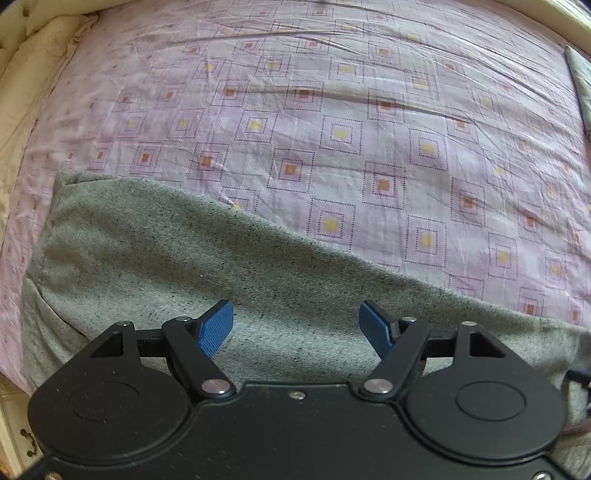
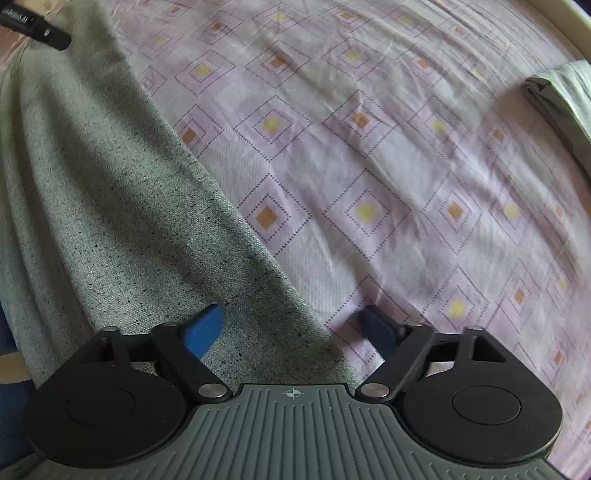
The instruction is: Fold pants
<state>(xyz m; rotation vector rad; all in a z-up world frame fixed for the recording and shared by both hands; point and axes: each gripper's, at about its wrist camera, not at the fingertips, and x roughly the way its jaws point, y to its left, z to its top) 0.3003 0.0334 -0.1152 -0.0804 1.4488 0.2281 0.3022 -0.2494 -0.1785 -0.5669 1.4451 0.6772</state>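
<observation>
The grey speckled pants (image 1: 177, 254) lie flat on the bed near its front edge. In the left wrist view my left gripper (image 1: 295, 325) is open, hovering just above the grey cloth, nothing between its blue pads. In the right wrist view the pants (image 2: 96, 192) run along the left side. My right gripper (image 2: 293, 328) is open above the pants' right edge, the left pad over cloth, the right pad over the sheet. A black part of the other gripper (image 2: 37, 29) shows at the top left.
The bed has a pink sheet (image 1: 369, 129) with square patterns, wrinkled in places. A folded pale green cloth (image 2: 561, 99) lies at the right edge, also in the left wrist view (image 1: 581, 88). A cream padded bed frame (image 1: 33, 59) borders the left.
</observation>
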